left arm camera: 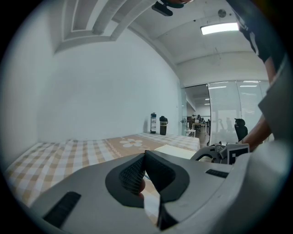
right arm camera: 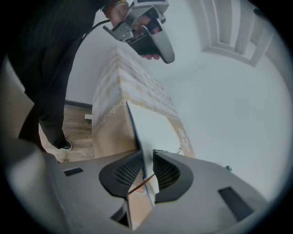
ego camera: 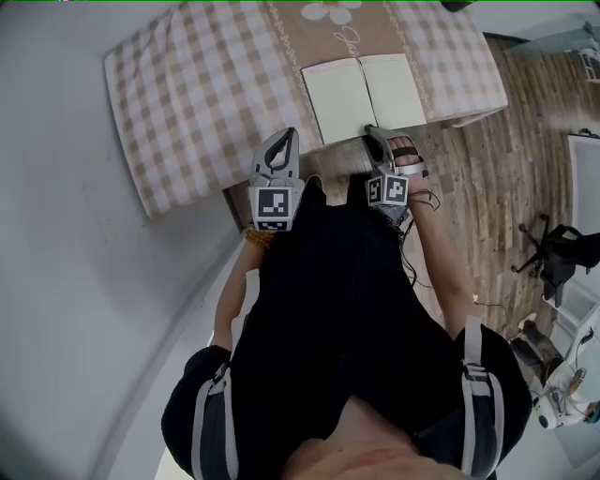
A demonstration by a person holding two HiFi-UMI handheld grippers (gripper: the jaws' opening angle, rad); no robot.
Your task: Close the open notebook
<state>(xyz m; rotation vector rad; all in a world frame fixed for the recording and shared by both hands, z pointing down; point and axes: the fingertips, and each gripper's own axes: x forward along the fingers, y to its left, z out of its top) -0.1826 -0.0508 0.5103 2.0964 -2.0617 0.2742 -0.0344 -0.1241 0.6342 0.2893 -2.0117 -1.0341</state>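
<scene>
Dark clothing on the person's torso (ego camera: 328, 309) fills the near half of the head view and largely hides the hands behind the marker cubes. Farther off, the left gripper (ego camera: 284, 136) is held almost level above the near edge of the table under a beige-and-white checked cloth (ego camera: 197, 103). It is to the left of the open notebook with pale blank pages (ego camera: 364, 94), and its jaws meet at the tips with nothing between them. The right gripper (ego camera: 374, 133) tilts downward and is rolled to one side. Its pads are closed on the near edge of the notebook's right-hand half. The notebook lies on the table's near right part. A white flower print (ego camera: 333, 11) on the cloth's brown middle strip is cut off at the far edge.
</scene>
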